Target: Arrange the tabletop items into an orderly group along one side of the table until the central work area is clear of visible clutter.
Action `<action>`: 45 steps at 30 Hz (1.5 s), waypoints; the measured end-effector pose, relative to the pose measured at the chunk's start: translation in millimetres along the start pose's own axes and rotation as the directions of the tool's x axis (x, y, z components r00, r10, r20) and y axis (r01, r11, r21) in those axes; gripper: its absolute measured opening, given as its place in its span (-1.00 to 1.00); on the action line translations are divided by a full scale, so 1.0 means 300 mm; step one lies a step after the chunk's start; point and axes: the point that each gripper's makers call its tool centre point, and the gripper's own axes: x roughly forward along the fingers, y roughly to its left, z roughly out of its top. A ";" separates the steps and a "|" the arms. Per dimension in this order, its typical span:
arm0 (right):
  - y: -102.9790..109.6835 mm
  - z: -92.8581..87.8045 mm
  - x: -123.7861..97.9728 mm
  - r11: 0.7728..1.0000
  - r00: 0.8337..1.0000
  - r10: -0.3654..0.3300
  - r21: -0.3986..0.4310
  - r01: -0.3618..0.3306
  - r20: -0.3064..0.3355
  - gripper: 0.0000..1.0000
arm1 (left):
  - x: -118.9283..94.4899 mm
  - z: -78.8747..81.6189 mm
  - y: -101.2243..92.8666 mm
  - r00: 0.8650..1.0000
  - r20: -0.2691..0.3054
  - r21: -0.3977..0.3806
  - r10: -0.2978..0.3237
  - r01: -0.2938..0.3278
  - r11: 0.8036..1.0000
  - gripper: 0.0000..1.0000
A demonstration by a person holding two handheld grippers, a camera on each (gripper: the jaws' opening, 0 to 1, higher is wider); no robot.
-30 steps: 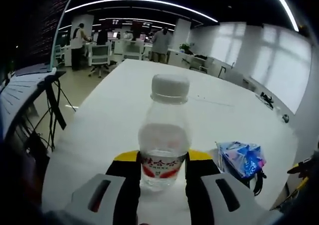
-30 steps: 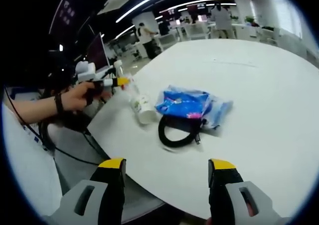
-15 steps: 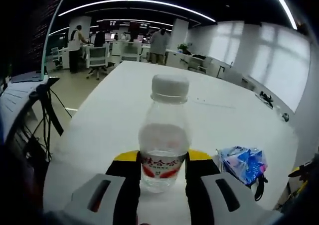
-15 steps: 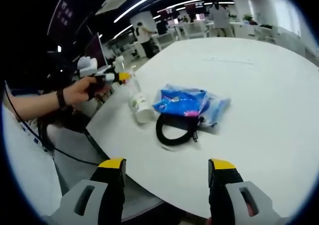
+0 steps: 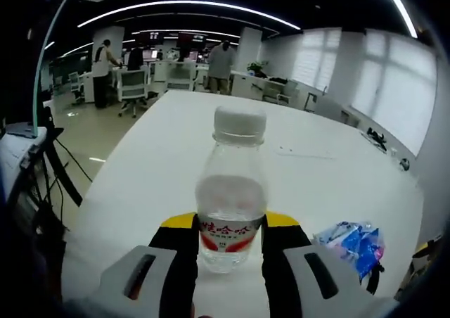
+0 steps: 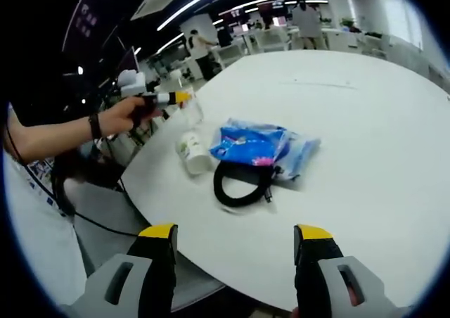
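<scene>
Our left gripper (image 5: pixel 230 244) has its black-and-yellow jaws pinched snug around a clear plastic water bottle with a white ribbed cap and red label (image 5: pixel 231 191). The bottle stands upright, gripped at the label band, over the near edge of the glossy white table (image 5: pixel 330 184). In the right gripper view we see that same left gripper (image 6: pixel 171 98) off at the table's left edge, a hand (image 6: pixel 126 114) wrapped round its handle.

The right gripper (image 6: pixel 235 251) is spread wide with nothing between the jaws, hovering off the table's near edge.

Out on the table sits a crinkly blue plastic snack bag (image 6: pixel 264 145), touching a coiled black cable loop (image 6: pixel 239 188) just in front of it. Just left of the bag lies a small white cup-shaped container on its side (image 6: pixel 191 151), smooth and cylindrical.
</scene>
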 end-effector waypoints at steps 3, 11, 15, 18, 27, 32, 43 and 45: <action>-0.005 0.002 0.004 1.000 1.000 -0.002 0.005 0.002 -0.003 0.36 | 0.040 0.031 0.024 1.000 0.000 0.008 -0.005 0.005 1.000 -0.34; -0.009 -0.003 0.015 1.000 1.000 0.003 0.008 -0.003 -0.021 0.37 | 0.094 0.090 0.023 1.000 0.004 0.047 -0.010 0.010 0.999 -0.34; -0.029 -0.010 0.015 1.000 1.000 -0.003 0.014 0.003 -0.024 0.37 | 0.114 0.111 0.036 1.000 0.008 0.058 -0.009 0.009 0.998 -0.34; -0.037 -0.015 0.013 1.000 1.000 -0.006 0.017 0.006 -0.030 0.37 | 0.132 0.126 0.041 1.000 0.009 0.066 -0.004 0.004 0.998 -0.34; -0.055 -0.029 0.007 1.000 0.999 -0.011 0.024 0.013 -0.052 0.36 | 0.208 0.151 0.089 1.000 0.018 0.072 0.005 -0.006 0.997 -0.34; -0.060 -0.024 0.011 1.000 0.998 -0.011 0.026 0.012 -0.055 0.37 | 0.204 0.107 0.091 1.000 0.013 0.088 0.012 -0.014 0.996 -0.33; -0.049 -0.013 0.033 1.000 0.998 0.005 0.007 -0.004 -0.066 0.37 | 0.171 0.062 0.072 0.999 0.039 0.129 0.023 -0.028 0.991 -0.33; -0.046 -0.010 0.036 1.000 0.998 0.006 0.004 -0.006 -0.065 0.36 | 0.180 0.062 0.076 0.999 0.043 0.137 0.031 -0.037 0.990 -0.33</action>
